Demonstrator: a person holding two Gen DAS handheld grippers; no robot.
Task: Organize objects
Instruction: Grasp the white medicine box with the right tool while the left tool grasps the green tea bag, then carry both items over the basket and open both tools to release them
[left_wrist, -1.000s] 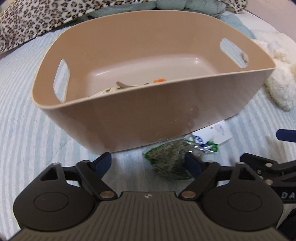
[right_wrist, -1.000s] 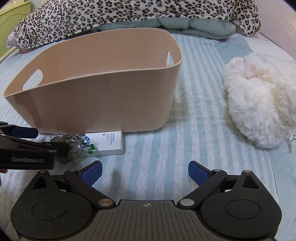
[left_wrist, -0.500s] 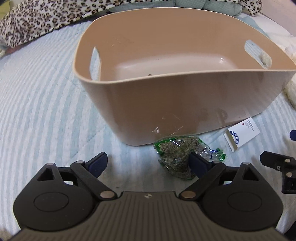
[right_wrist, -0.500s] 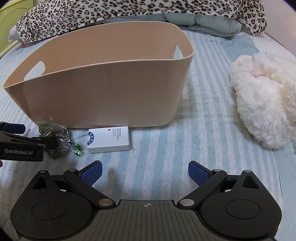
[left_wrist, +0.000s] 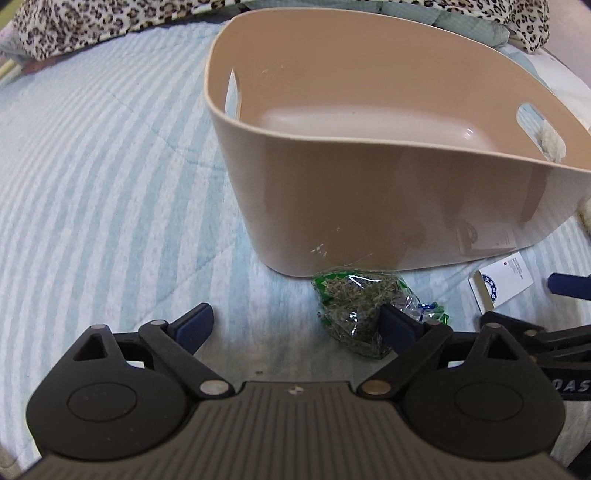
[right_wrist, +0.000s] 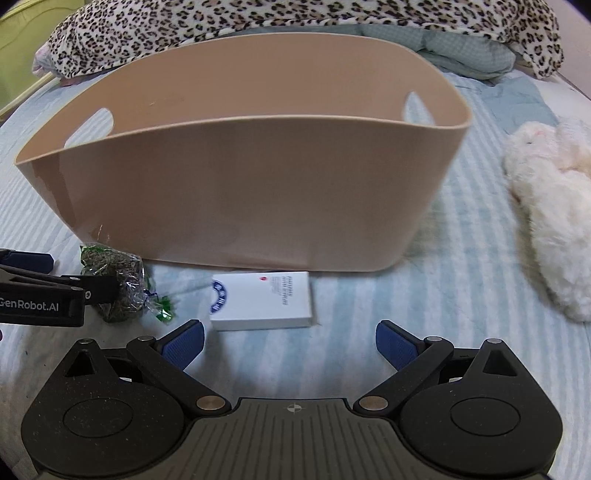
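Note:
A tan plastic basket (left_wrist: 388, 206) with handle cutouts stands on a striped blue bedspread; it also shows in the right wrist view (right_wrist: 240, 184). A clear bag of dried green herbs (left_wrist: 354, 306) lies just in front of it, against my left gripper's right finger. My left gripper (left_wrist: 295, 325) is open and empty, the bag at its right side. A small white box (right_wrist: 262, 301) lies flat beside the bag (right_wrist: 118, 286). My right gripper (right_wrist: 290, 343) is open and empty, just short of the box.
A white fluffy plush (right_wrist: 550, 218) lies to the right of the basket. A leopard-print blanket (right_wrist: 258, 18) is piled at the back. The left gripper's body (right_wrist: 40, 295) reaches in from the left in the right wrist view.
Both grippers have shifted left and closer to the bed. The white box now sits centred in front of my right gripper. The herb bag stays at my left gripper's right finger.

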